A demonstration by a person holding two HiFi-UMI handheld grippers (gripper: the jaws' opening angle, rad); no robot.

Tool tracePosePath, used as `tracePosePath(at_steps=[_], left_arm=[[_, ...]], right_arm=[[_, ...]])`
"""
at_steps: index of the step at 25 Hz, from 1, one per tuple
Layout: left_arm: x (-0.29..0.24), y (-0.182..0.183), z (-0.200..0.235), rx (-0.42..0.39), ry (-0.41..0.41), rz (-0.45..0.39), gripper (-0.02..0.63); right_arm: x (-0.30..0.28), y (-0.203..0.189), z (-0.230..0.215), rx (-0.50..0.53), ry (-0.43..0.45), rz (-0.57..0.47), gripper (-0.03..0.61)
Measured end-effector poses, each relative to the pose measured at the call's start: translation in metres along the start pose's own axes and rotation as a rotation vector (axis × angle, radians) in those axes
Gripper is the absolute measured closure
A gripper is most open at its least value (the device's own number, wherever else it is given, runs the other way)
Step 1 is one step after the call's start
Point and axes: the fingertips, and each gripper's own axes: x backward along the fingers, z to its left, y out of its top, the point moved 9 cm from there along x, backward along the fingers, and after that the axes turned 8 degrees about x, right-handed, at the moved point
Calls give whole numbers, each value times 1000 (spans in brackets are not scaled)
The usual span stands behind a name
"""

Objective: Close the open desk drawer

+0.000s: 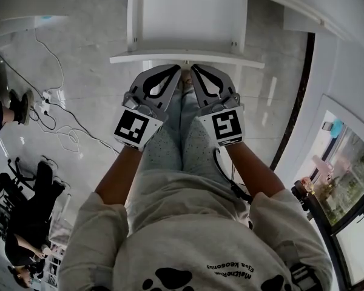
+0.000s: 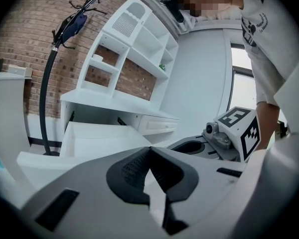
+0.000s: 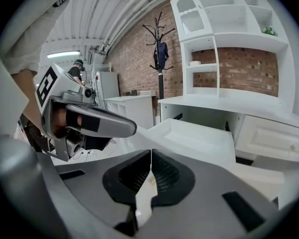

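Left gripper [image 1: 170, 73] and right gripper [image 1: 198, 71] are sitting shut and empty at mid-frame. Their tips are pointing at the desk [image 3: 229, 103], where the drawer [image 1: 170, 57] is standing pulled out at upper centre. It is judged rigid and free-sliding, and the middle of the flat front panel is offering the best push point. Runners and handle are lying out of view, and contact cannot be confirmed.

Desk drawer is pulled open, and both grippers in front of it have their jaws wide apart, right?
Not quite. The desk drawer is pulled open, but the left gripper and right gripper each have their jaws together, empty; each gripper view shows it.
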Motion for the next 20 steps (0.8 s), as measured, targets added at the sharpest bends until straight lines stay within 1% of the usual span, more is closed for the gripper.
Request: tracePosePath(at_steps=[1,5,8,10,12,14,17,20], left_arm=[[-1,-3,2,3,2,11,595],[-3,-12,8,10,8,9,595],[-2,-17,12,14,10,35,595],[-1,-20,16,19,14,56,595],[-2,-22,19,20,16,60,595],[-3,-24,21,20,17,65,595],[-4,-24,23,19,16,51,595],[-2,-26,26,18,13,85,595]], right_arm=[[-2,-2,1,-2,1,5,545],[-11,-10,4,-1,7,26,545],[-17,-14,5,3,6,37,545],[-22,-19,5,3,7,60,543],[-27,-26,4,-2,8,90,543],[-30,-33,5,-33,18,117,543],[-35,-46,6,-129,34,159,542],[-41,-55,8,-202,22,196,539]])
